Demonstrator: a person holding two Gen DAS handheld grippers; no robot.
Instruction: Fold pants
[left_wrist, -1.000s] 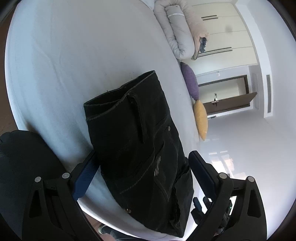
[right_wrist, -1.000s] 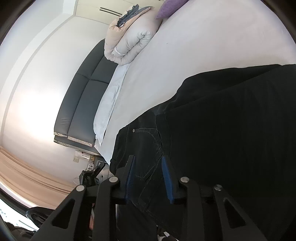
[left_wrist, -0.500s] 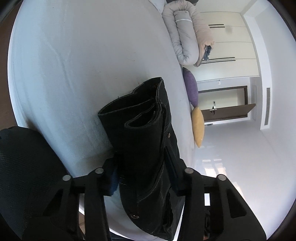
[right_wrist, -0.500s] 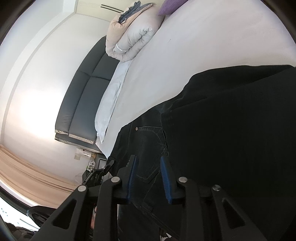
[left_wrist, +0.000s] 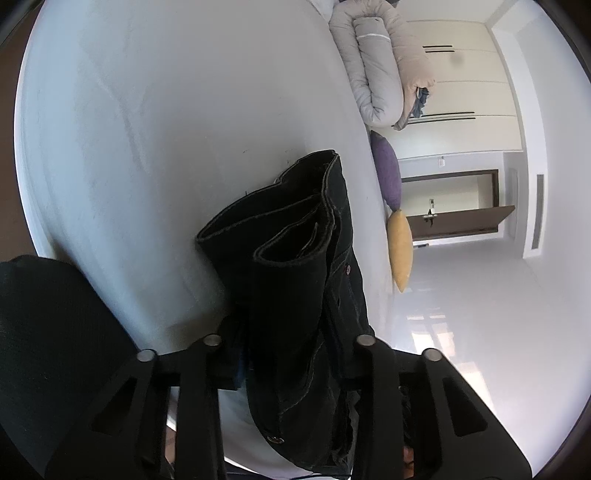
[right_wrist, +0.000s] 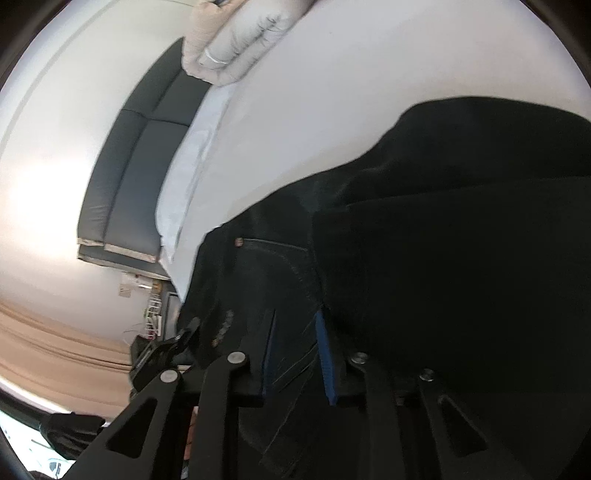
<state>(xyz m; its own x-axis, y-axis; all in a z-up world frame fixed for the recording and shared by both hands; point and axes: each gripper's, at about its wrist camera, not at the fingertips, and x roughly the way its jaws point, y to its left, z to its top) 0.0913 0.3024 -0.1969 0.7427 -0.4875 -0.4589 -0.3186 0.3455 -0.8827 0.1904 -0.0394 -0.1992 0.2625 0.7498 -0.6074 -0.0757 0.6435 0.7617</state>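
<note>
Pants (left_wrist: 295, 280), one pair, pillows (left_wrist: 388, 177), two

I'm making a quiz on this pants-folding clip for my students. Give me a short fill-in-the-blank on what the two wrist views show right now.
1. The left gripper is clamped on bunched ____ denim pants.
2. The pants lie on a ____ bedsheet.
3. Beside the purple cushion lies a ____ cushion.
4. The right gripper has blue pads pressing the ____ between them.

Missing words: black; white; yellow; pants
</note>
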